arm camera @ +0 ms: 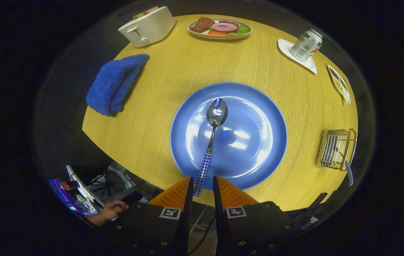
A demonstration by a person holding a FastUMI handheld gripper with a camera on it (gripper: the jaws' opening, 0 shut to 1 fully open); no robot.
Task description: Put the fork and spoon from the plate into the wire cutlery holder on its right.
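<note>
Gripper (202, 188) fingers parted, straddling spoon (211, 142) handle on blue plate (258, 142); checked-handled utensil sits in wire cutlery holder (337, 148) at three o'clock.

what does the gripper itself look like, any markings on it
The gripper has two wedge-shaped fingers with ribbed outer faces, on boxy dark bodies studded with small screws. Each body carries a square black-and-white tag near the finger base. A dark cable runs down between them.
</note>
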